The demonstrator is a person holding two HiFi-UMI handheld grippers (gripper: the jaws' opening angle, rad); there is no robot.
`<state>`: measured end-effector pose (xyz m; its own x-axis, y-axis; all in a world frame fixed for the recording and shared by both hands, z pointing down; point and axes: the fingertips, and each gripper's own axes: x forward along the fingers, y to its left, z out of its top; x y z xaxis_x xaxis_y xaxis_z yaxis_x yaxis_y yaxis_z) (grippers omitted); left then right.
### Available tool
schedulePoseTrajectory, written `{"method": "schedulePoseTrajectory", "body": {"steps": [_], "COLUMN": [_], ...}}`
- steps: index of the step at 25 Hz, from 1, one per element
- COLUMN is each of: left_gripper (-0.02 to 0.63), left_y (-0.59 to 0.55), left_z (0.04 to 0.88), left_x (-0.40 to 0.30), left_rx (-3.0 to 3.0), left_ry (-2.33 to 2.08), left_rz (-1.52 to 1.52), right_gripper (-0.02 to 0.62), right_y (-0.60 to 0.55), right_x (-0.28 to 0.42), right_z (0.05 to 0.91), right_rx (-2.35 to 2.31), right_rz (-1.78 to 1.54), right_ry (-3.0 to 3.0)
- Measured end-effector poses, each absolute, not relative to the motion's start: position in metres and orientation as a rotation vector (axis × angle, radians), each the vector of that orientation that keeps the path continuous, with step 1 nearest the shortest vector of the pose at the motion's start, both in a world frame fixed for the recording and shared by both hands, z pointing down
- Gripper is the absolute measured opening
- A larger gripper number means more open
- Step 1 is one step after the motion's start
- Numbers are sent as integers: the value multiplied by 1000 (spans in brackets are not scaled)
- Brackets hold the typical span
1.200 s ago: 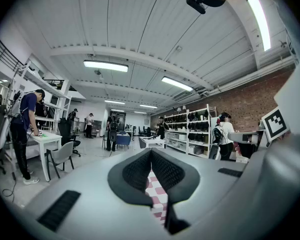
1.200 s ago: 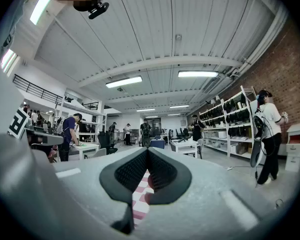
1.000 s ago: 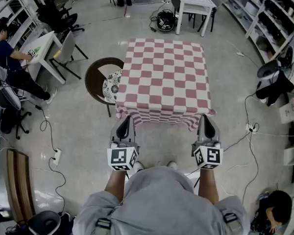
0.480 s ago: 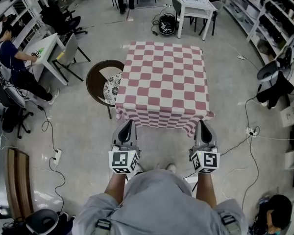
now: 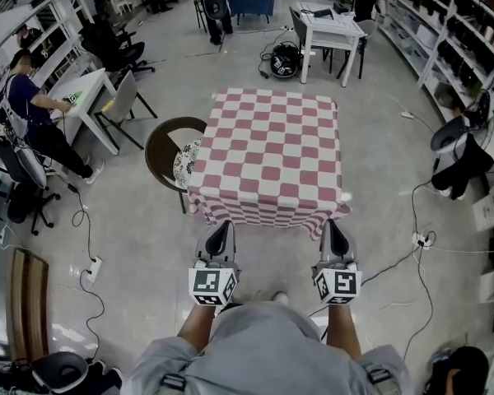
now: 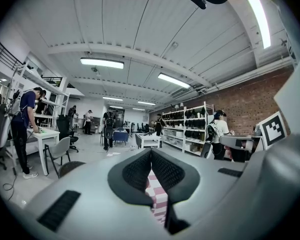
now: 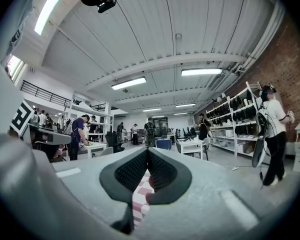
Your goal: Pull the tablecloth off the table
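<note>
Left gripper (image 5: 221, 225) and right gripper (image 5: 328, 224), jaws closed, clamp the centre-frame tablecloth (image 5: 267, 155) by its lower hem; its length runs bottom-to-top.

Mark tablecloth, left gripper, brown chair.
tablecloth (image 5: 267, 151), head view, middle of the checked top.
left gripper (image 5: 221, 227), head view, between its fingertips.
brown chair (image 5: 160, 136), head view, bare seat edge.

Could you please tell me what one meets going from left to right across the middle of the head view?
Person in a dark shirt → white desk → round brown chair → checkered tablecloth → dark garment.
</note>
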<state>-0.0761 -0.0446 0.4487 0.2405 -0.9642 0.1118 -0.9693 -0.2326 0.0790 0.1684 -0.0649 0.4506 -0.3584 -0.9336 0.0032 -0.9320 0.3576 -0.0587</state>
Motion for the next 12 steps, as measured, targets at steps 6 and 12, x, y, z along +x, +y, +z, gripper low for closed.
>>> {"method": "schedulePoseTrajectory", "body": {"steps": [6, 12], "left_gripper": [6, 6], "left_y": [-43, -50], "left_z": [457, 462], "left_x": [-34, -24], "left_rx": [2362, 2358], "left_ry": [-1825, -1817], "left_rz": [74, 114], "right_gripper": [-2, -2], "right_y": [-66, -76], "right_x": [195, 208], "right_z": [463, 474], "right_rx": [-1749, -1763], "right_rz": [-113, -162], "right_ry": [2613, 2613]}}
